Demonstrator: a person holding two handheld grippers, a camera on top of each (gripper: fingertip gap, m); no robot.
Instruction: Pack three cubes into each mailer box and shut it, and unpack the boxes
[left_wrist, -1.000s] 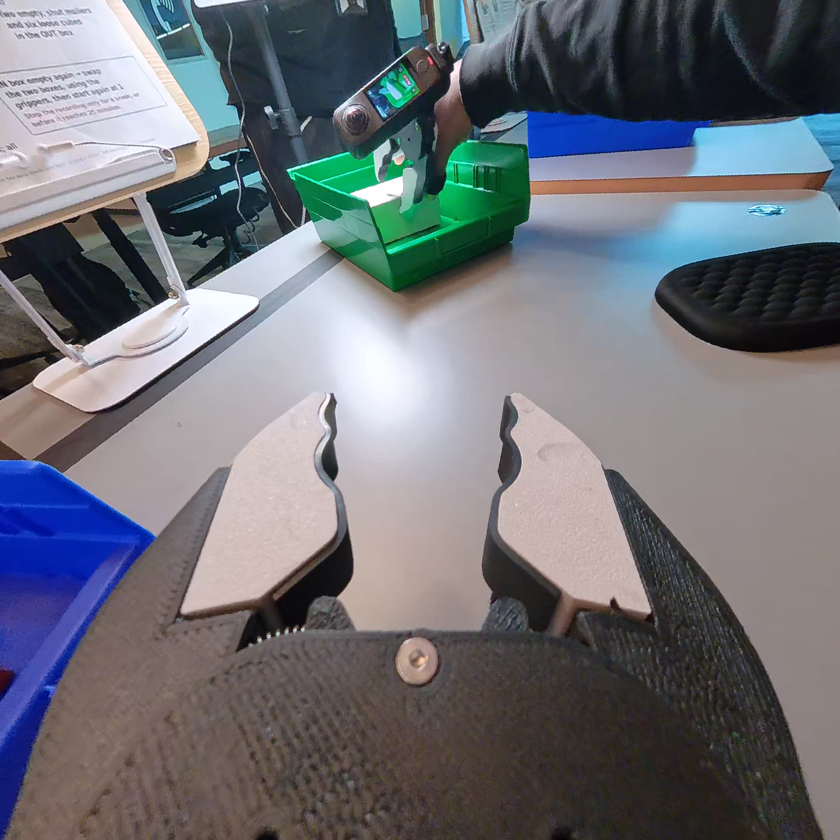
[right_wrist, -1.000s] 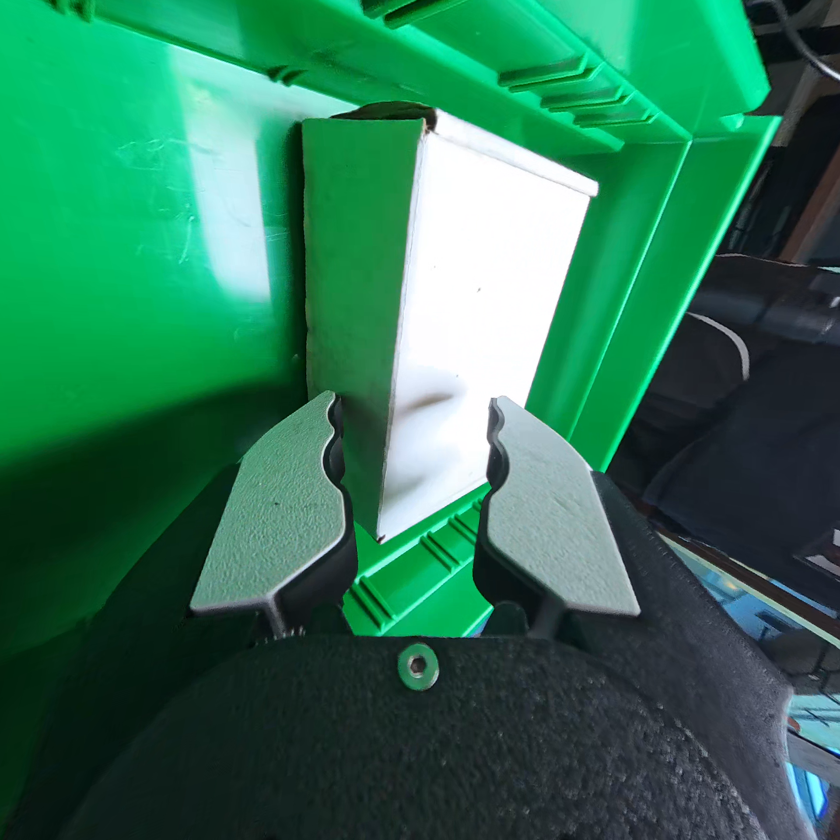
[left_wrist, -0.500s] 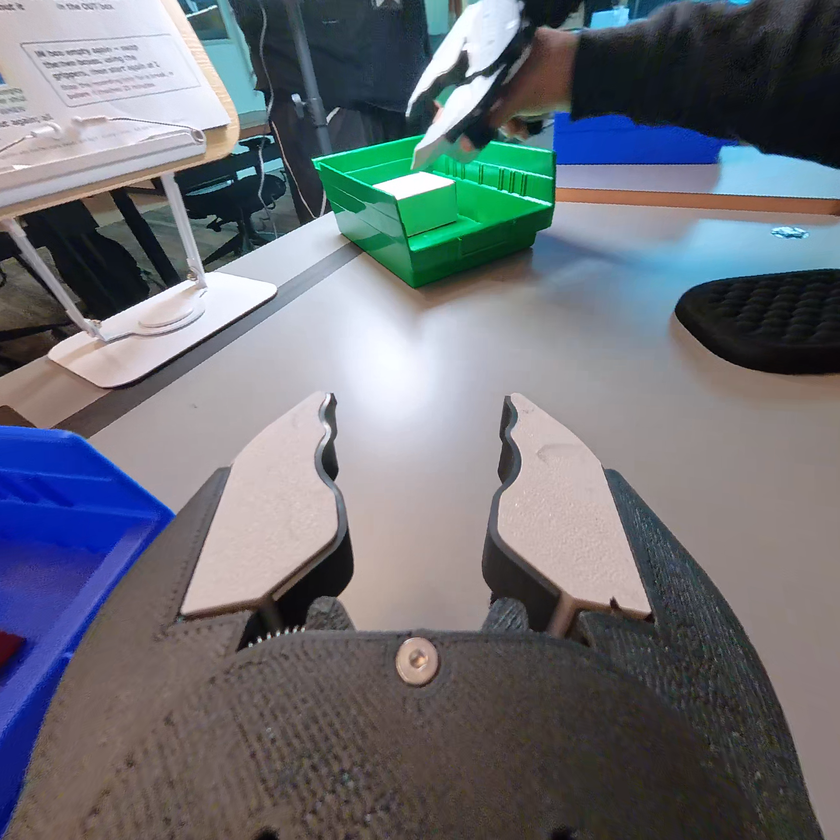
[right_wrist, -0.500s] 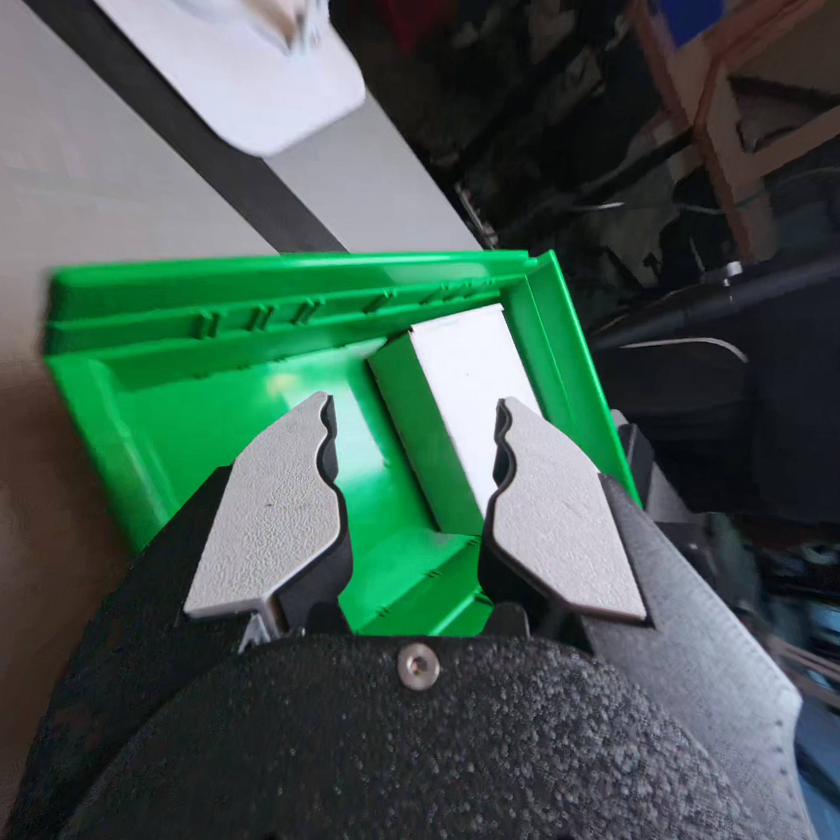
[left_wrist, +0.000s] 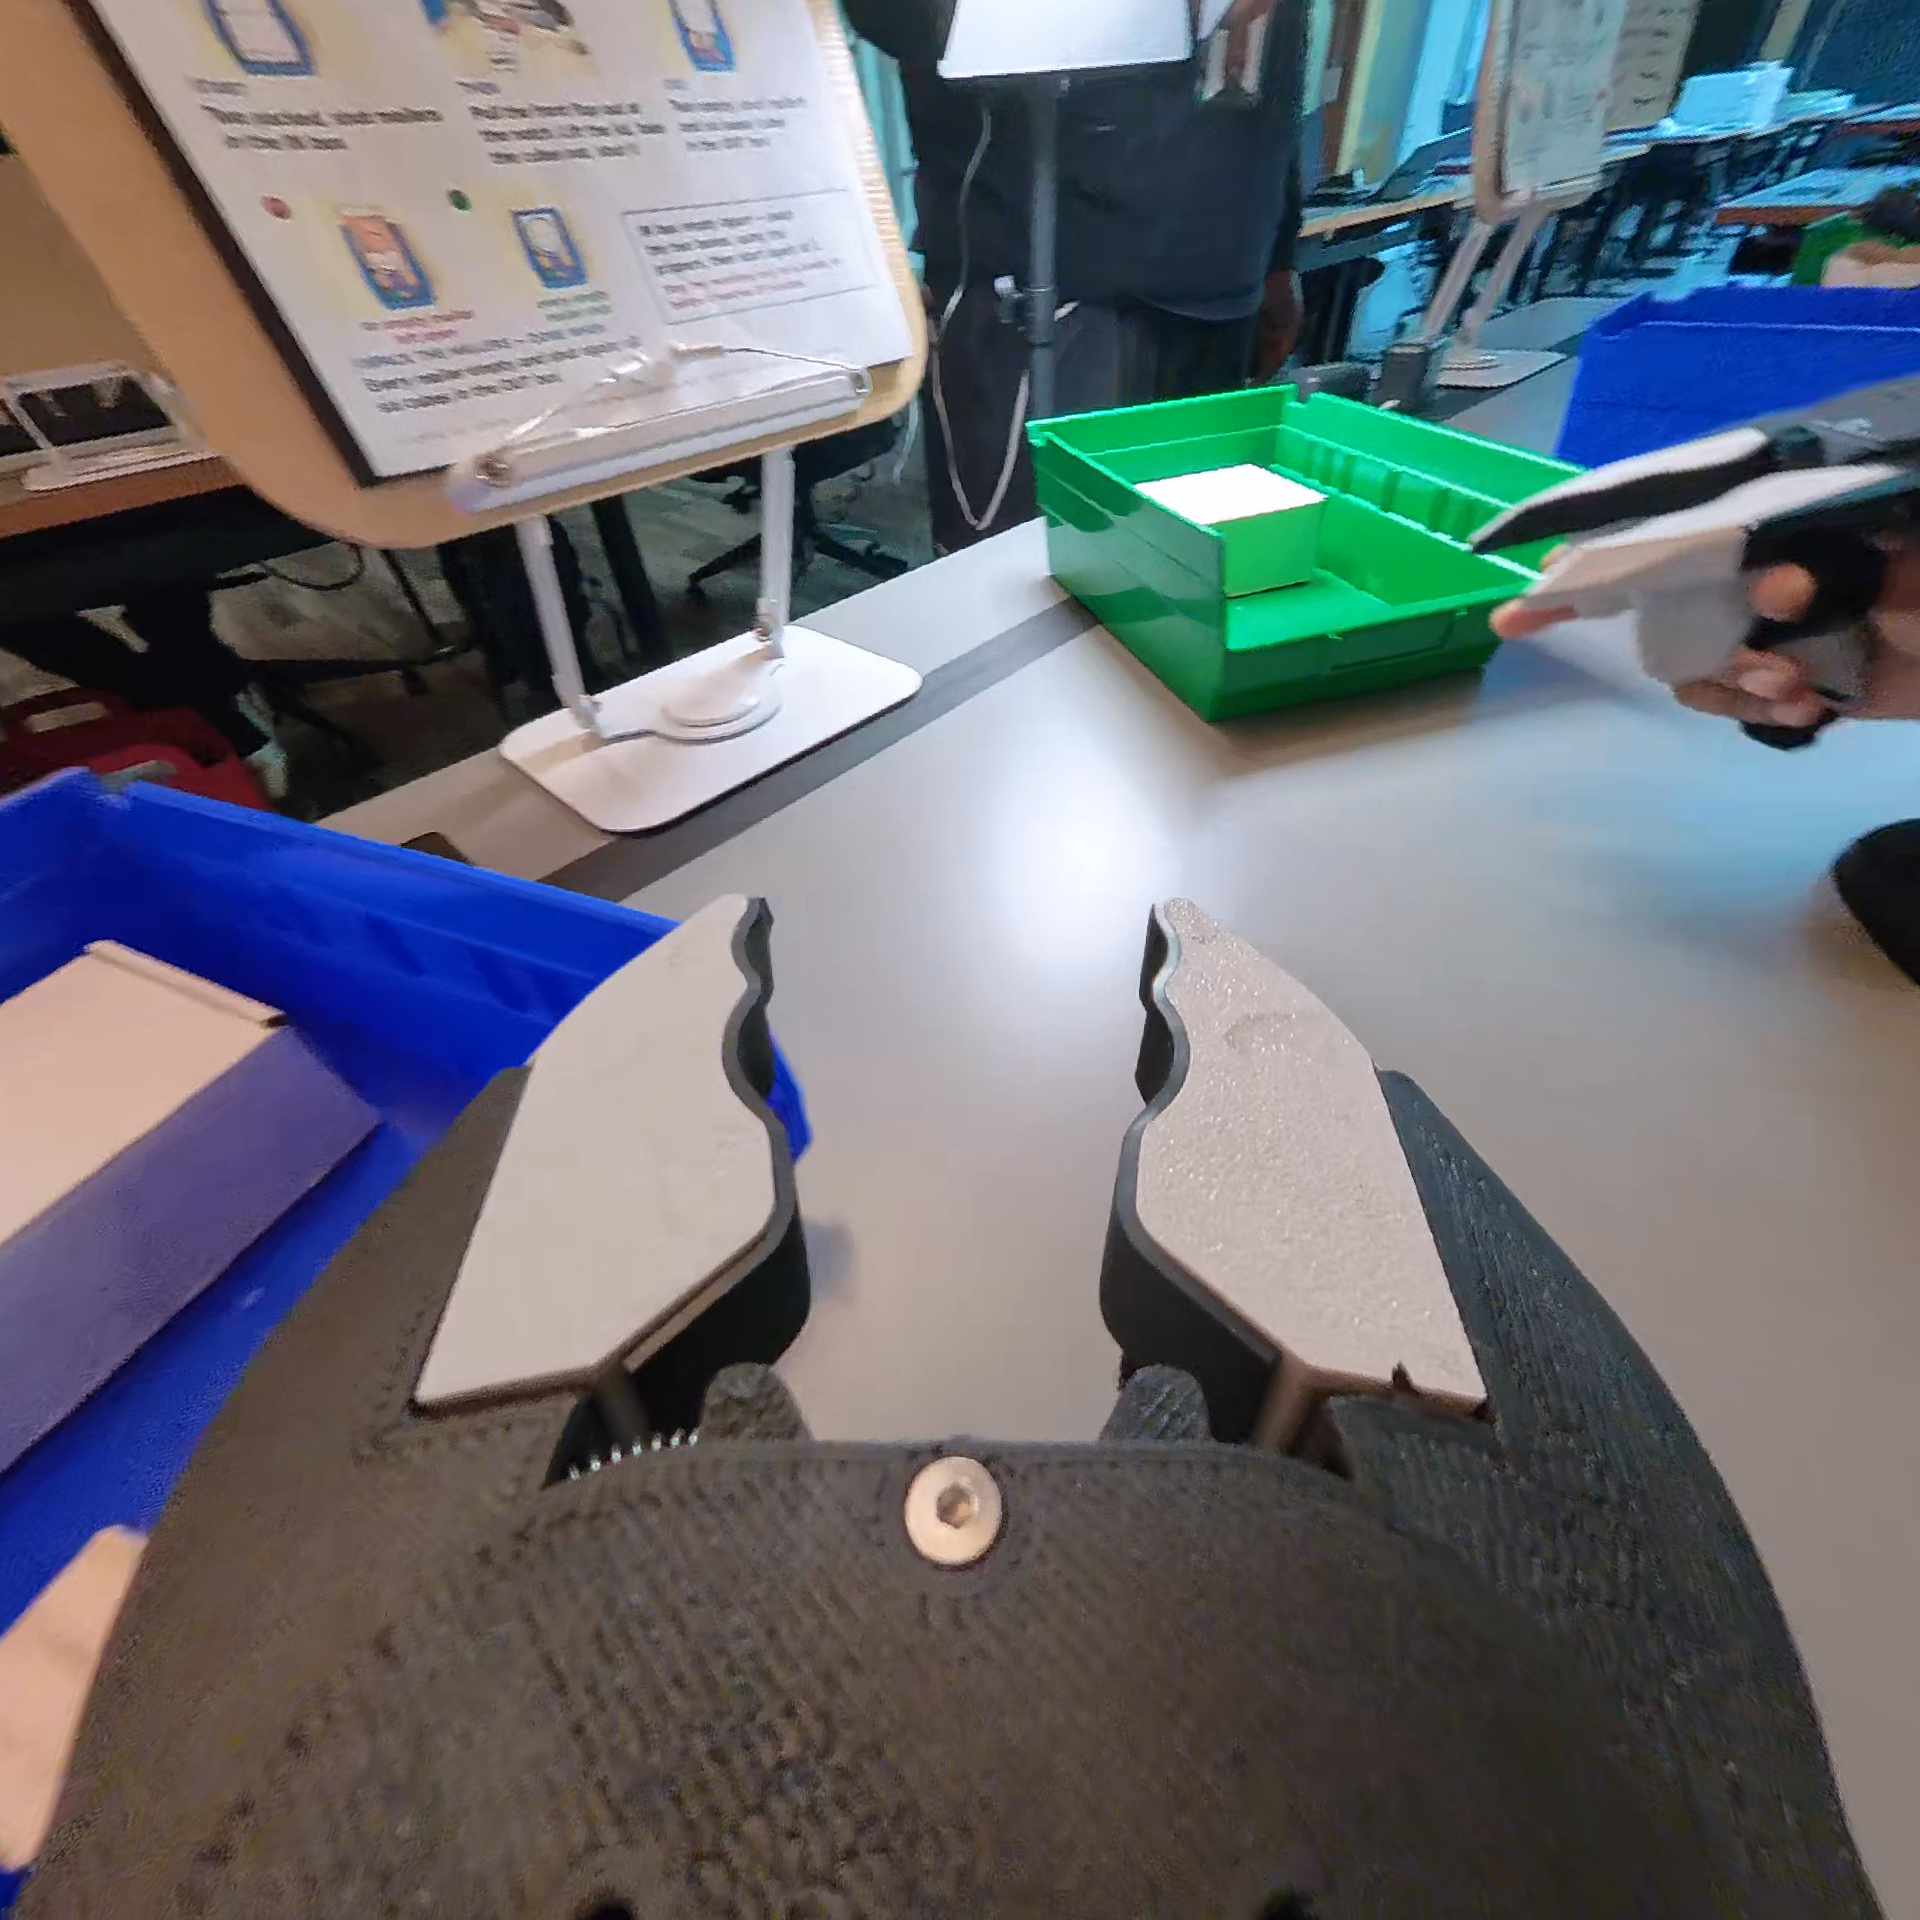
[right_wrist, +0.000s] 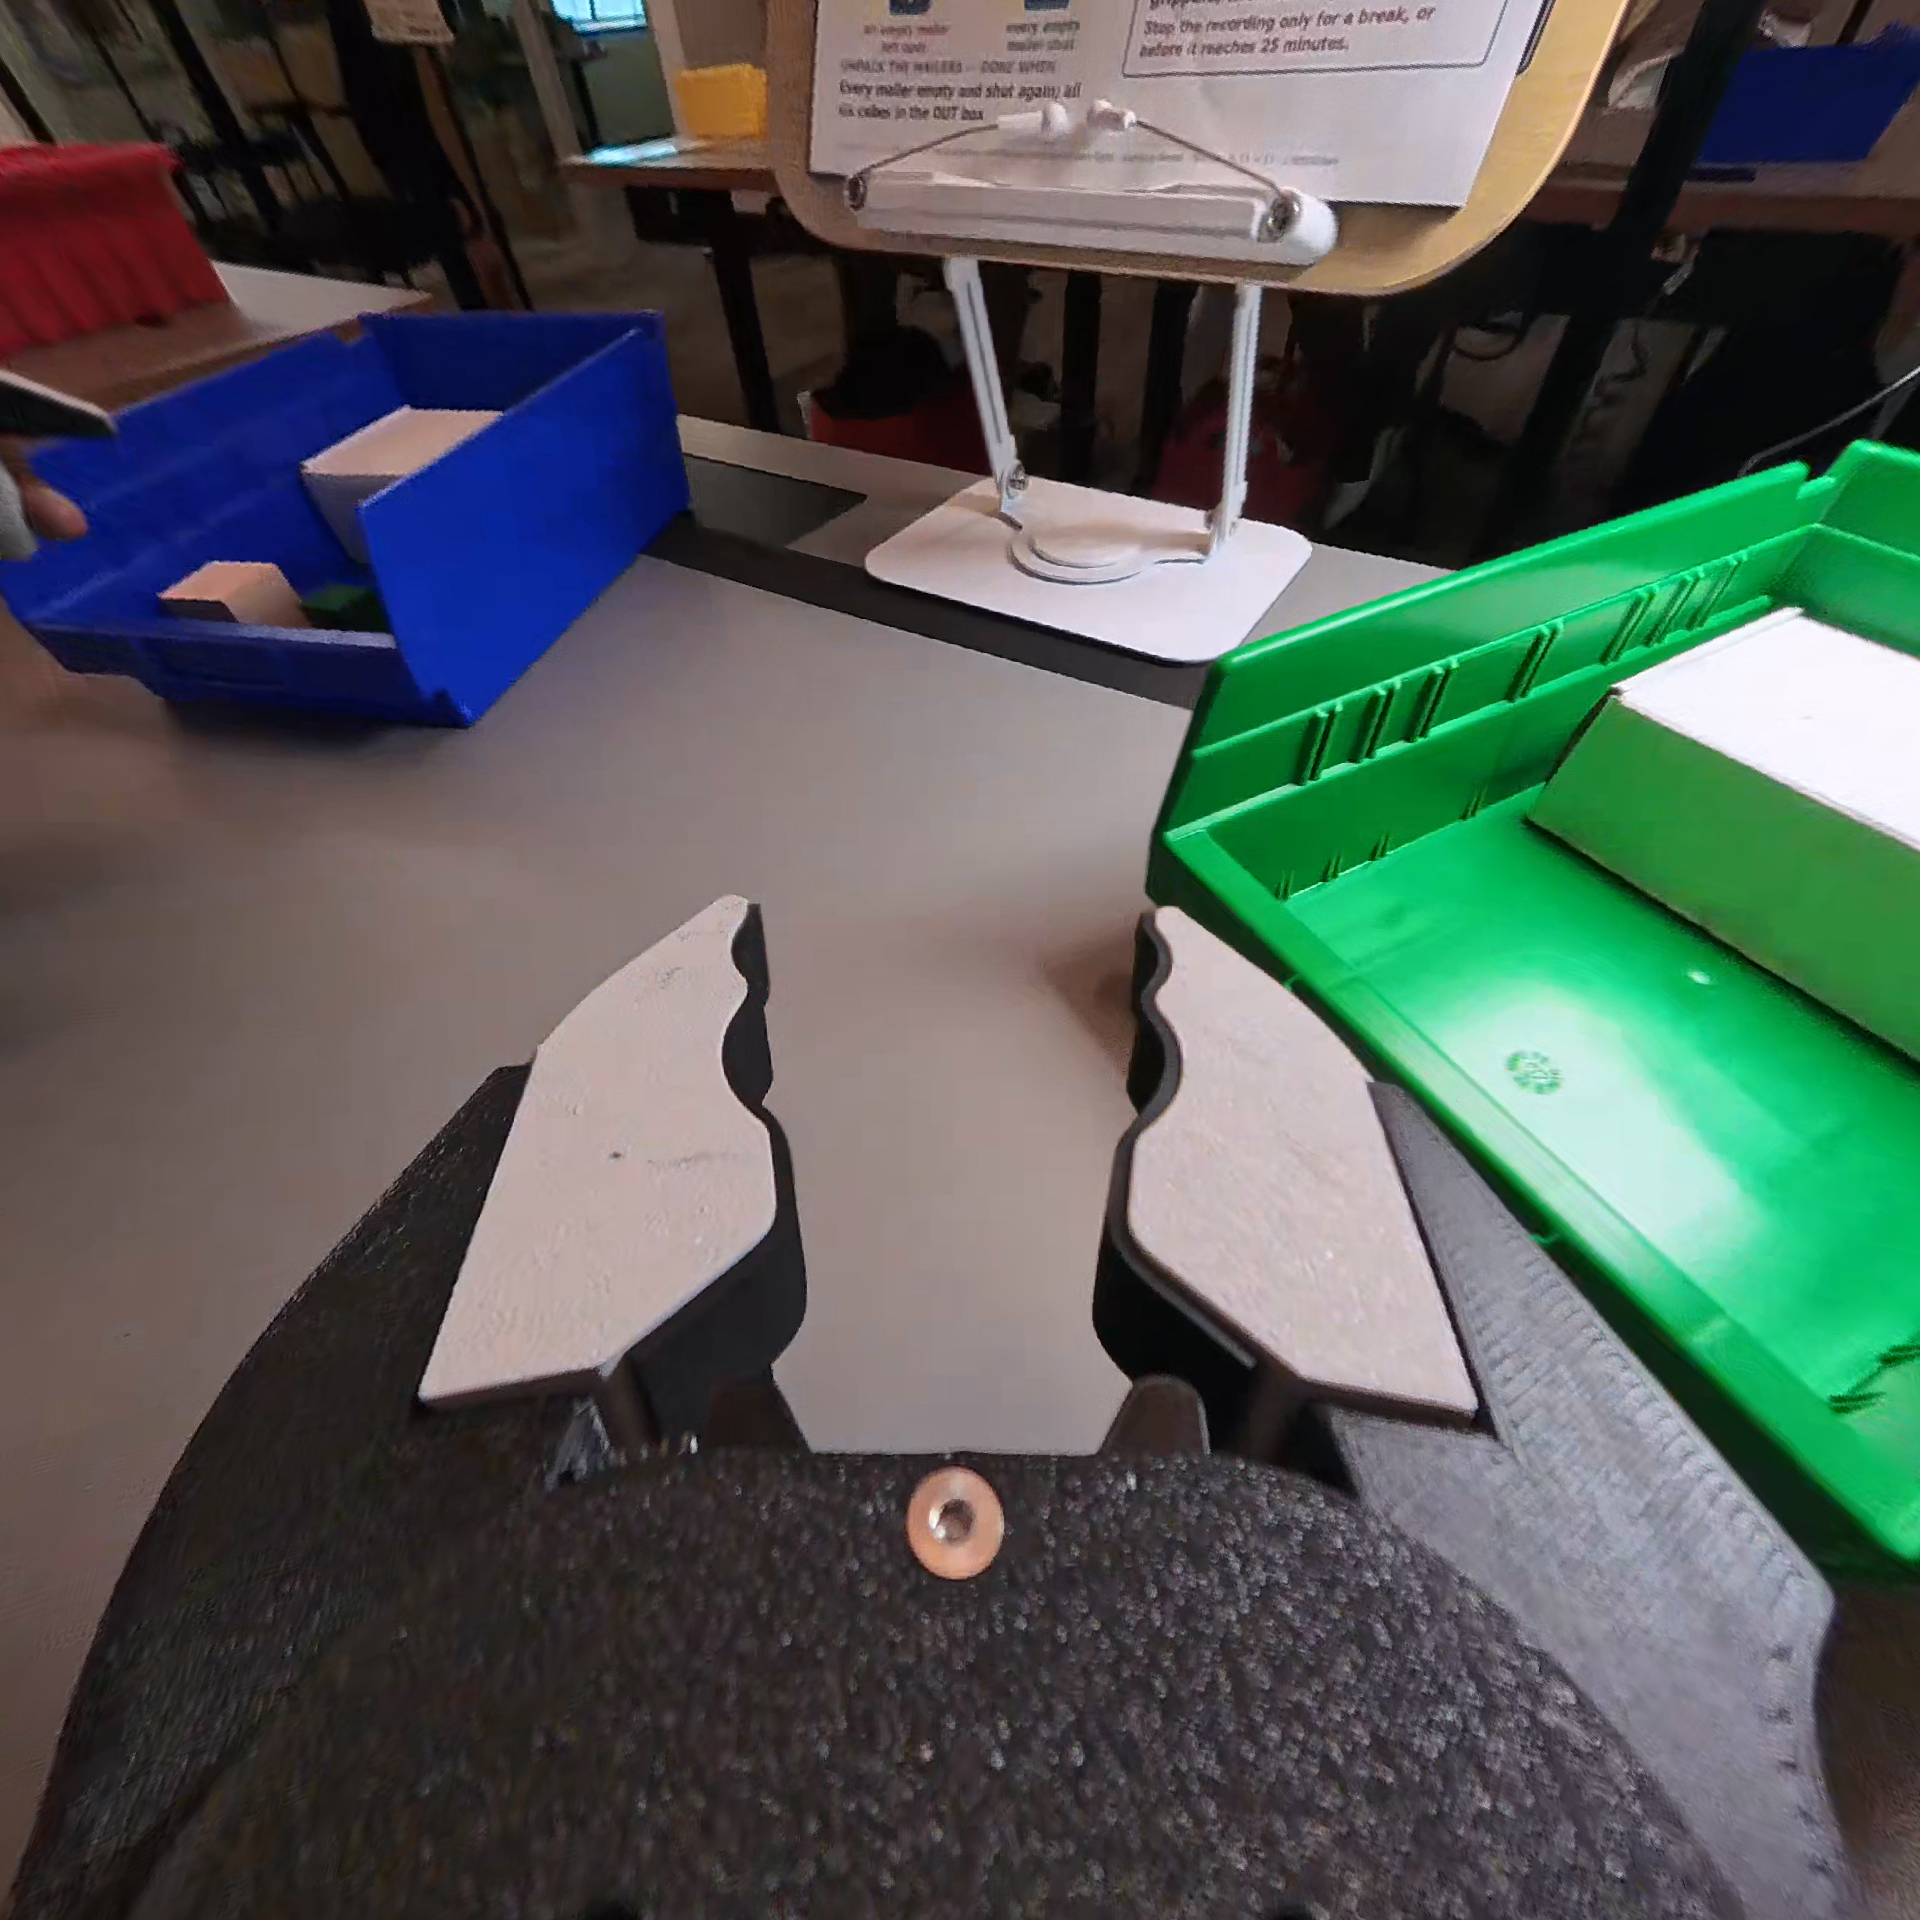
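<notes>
Mailer box (right_wrist: 1766, 769), white and shut, is lying in the green bin (right_wrist: 1455, 1039), against the bin's far wall, and nothing is touching it now. A second ago the right gripper (right_wrist: 951, 1081) was down inside that bin with its fingers on either side of the box; now it is hanging outside the bin's near-left corner, over bare table (right_wrist: 520, 935), with its jaws apart and nothing between them. In the left wrist view the same box (left_wrist: 1231, 520) is showing flat in the bin's back left corner, with the right gripper (left_wrist: 1621, 540) drawn off to the bin's right.

That reads as a finished placement: one closed mailer is delivered, and the right gripper is free for the next item.

Farther from the green bin, across the table, the blue bin (right_wrist: 499, 540) is holding a second mailer box (right_wrist: 395, 457), a tan cube (right_wrist: 234, 592) and something green beside it that is too small to make out. The left gripper (left_wrist: 951, 1122) is hovering at that blue bin's near edge, jaws also spread and empty, and it is sitting closer to that bin than a second ago. A paper stand (right_wrist: 1091, 540) is standing beyond the table seam, between the two bins.

My guess is the blue bin's mailer is the next thing to be handled.
</notes>
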